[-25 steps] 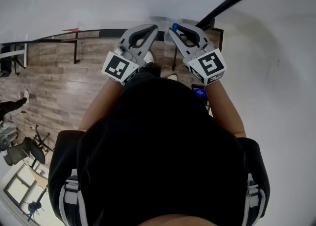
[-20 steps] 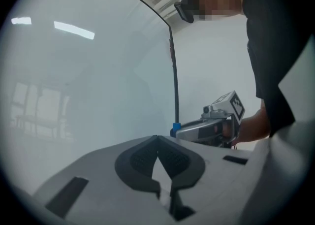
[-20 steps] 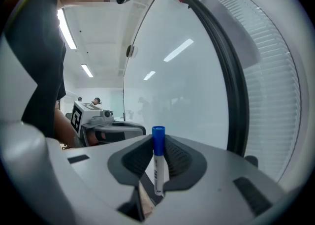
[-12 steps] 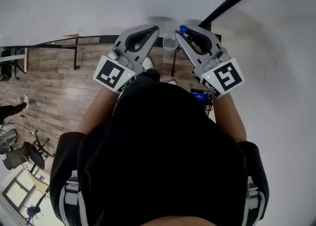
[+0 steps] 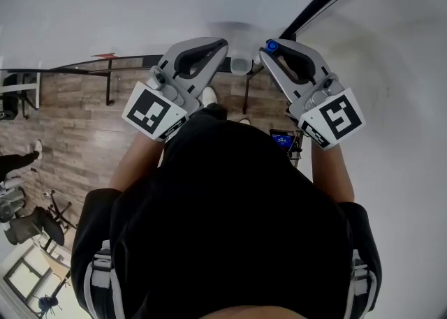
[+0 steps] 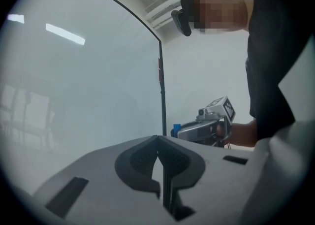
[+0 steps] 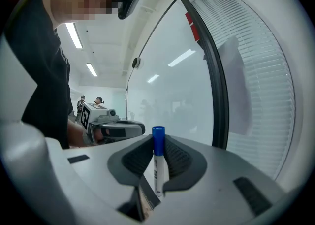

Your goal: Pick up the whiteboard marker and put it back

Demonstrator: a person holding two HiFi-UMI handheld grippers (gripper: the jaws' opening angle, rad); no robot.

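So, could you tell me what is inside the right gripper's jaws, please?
A blue-capped whiteboard marker stands upright, clamped between the right gripper's pads. Its lower end is covered, down in the gap behind them.

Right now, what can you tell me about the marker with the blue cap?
The whiteboard marker is a slim stick with a white barrel, some small dark print on it, and a bright blue cap that is on. It looks like smooth plastic. It stands upright, cap up, pinched between the ribbed dark jaws of the right gripper. The cap pokes up above the jaws. Only the jaws touch it, and it is held in the air near the whiteboard.
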